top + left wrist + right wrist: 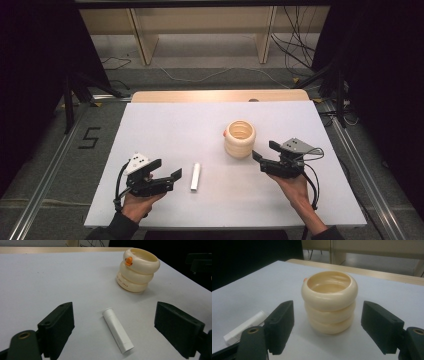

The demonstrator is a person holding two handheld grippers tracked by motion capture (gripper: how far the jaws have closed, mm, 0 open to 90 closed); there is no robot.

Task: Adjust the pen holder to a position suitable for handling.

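Note:
A cream ribbed cup [239,138] shaped like three stacked rings stands upright right of the table's middle; an orange beak-like knob [128,261] sits on its rim. A white tube [195,176] lies flat in front of it. My left gripper [166,168] hovers open just left of the tube, which lies on the table ahead, between its jaws [117,333]. My right gripper [266,150] is open just right of the cup, whose body [329,302] stands a little way ahead, framed by the jaws. Neither gripper holds anything.
The white table top [170,125] has a wooden strip [220,96] along its far edge. Beyond it are wooden shelf legs [142,40] and loose cables [295,45] on the floor. Black tripod legs [75,92] stand at both far corners.

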